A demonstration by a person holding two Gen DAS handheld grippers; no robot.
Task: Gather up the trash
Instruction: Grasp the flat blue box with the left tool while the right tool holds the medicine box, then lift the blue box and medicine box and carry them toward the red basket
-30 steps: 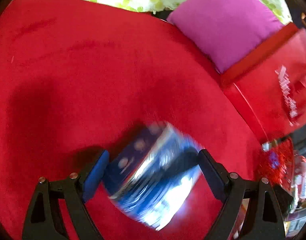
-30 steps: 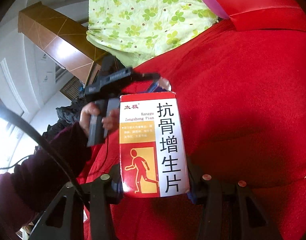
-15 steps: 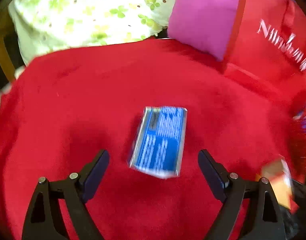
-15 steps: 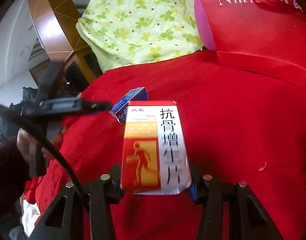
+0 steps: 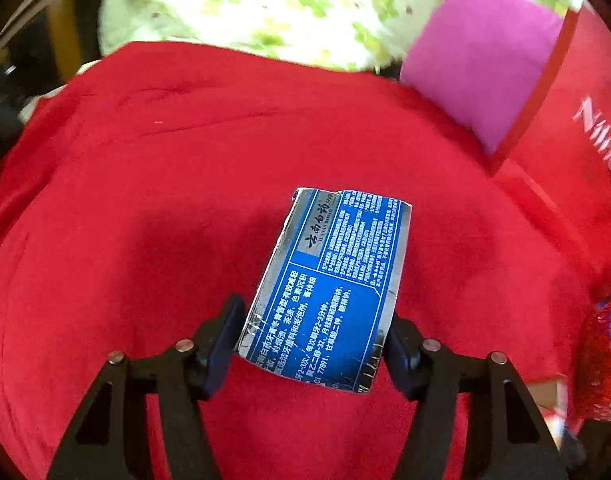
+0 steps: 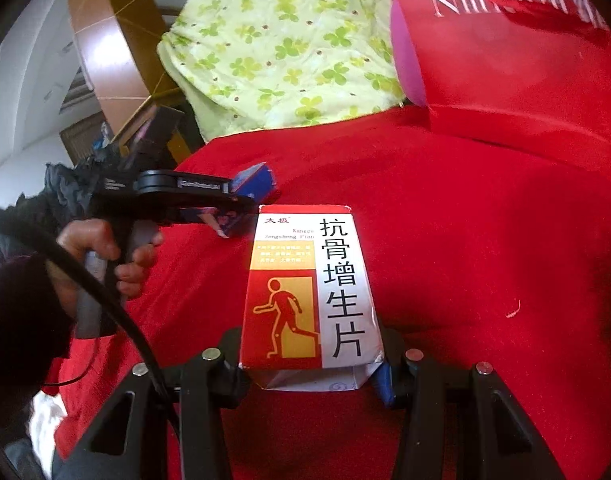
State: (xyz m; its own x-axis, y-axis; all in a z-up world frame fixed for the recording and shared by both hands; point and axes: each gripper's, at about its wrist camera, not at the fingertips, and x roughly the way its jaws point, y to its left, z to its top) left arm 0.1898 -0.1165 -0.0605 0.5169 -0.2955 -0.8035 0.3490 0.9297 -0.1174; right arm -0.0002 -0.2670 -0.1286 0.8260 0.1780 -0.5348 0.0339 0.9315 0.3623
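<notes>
Left gripper (image 5: 313, 344), jaws just closing, pinches blue box (image 5: 329, 288) over red blanket (image 5: 145, 200); right gripper (image 6: 311, 364) clamps red-white box (image 6: 309, 292). Risk: thin, crushed carton slips out.

The wide red fleece blanket (image 5: 153, 208) lies bare ahead and to the left. On the right, the tall red paper bag (image 6: 517, 64) and the square magenta cushion (image 5: 477, 80) block passage; the green clover-print cloth (image 6: 281, 48) closes the far side.
</notes>
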